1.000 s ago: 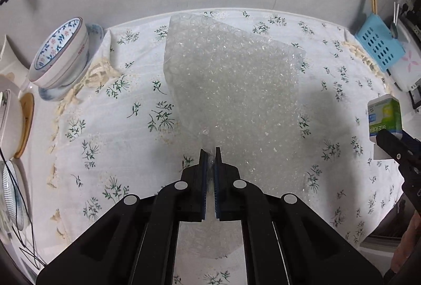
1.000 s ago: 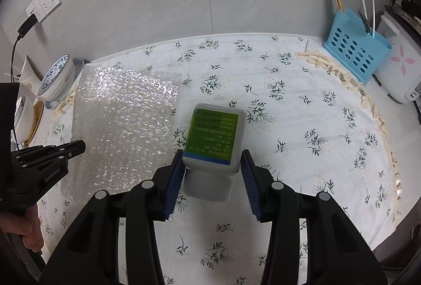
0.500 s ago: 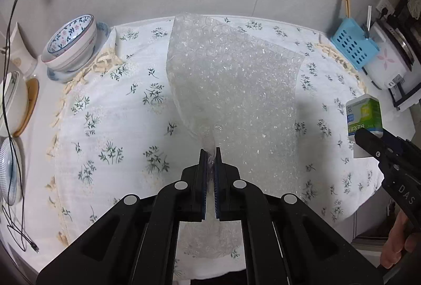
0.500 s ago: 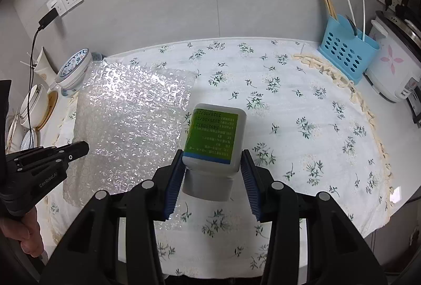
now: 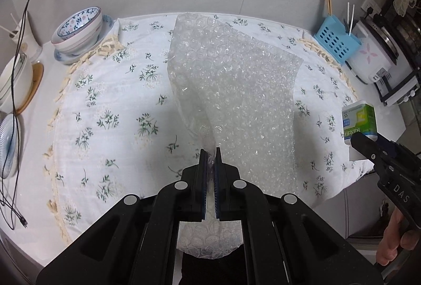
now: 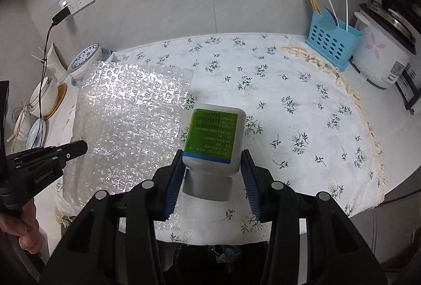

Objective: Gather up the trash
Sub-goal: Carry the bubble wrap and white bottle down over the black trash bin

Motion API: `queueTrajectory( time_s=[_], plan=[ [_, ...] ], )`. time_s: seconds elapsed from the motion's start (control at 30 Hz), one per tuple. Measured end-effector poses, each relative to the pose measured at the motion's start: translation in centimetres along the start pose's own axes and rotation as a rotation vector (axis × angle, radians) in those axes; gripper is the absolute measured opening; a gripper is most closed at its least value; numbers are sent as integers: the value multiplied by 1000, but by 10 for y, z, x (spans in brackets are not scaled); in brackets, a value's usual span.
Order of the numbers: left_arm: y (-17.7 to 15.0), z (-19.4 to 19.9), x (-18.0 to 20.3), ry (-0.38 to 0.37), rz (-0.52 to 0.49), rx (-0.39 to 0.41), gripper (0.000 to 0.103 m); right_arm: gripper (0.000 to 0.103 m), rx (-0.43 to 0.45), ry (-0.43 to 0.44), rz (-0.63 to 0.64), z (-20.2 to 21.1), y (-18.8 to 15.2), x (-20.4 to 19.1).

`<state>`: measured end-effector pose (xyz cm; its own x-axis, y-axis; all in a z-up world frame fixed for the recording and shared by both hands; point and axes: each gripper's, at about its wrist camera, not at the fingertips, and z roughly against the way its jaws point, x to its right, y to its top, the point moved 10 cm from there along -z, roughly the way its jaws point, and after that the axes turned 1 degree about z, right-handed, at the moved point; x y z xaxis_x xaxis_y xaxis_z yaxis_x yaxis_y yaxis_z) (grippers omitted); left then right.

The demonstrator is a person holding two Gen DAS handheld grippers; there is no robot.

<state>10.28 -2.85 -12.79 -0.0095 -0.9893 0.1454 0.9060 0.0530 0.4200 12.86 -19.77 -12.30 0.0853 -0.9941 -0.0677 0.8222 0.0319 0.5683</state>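
Note:
A clear sheet of bubble wrap (image 5: 231, 101) hangs lifted over the flowered tablecloth (image 5: 105, 127), pinched at its near edge by my left gripper (image 5: 210, 153), which is shut on it. The same sheet (image 6: 131, 122) shows at the left of the right wrist view, with the left gripper (image 6: 79, 148) beside it. My right gripper (image 6: 211, 164) is shut on a white plastic bottle with a green label (image 6: 214, 137), held cap toward the camera above the table's front edge. That bottle (image 5: 359, 124) and the right gripper (image 5: 363, 143) appear at the right of the left wrist view.
Stacked patterned bowls (image 5: 79, 27) and plates (image 5: 15, 80) stand at the left with a charger cable (image 5: 23, 30). A blue utensil holder (image 6: 331, 43) and a rice cooker (image 6: 384, 48) stand at the back right. A person's hand (image 6: 23, 227) grips the left handle.
Both grippers have drawn back toward the table's front edge and risen a little. The bubble wrap and the bottle came along, and more of the table and wall shows.

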Motion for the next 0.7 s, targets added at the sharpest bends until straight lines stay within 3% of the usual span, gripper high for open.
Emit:
queueTrajectory(
  time_s=[0.7],
  plan=[
    [-85, 38, 39, -38, -27, 4, 3, 41, -1, 12, -8, 53, -79, 24]
  ],
)
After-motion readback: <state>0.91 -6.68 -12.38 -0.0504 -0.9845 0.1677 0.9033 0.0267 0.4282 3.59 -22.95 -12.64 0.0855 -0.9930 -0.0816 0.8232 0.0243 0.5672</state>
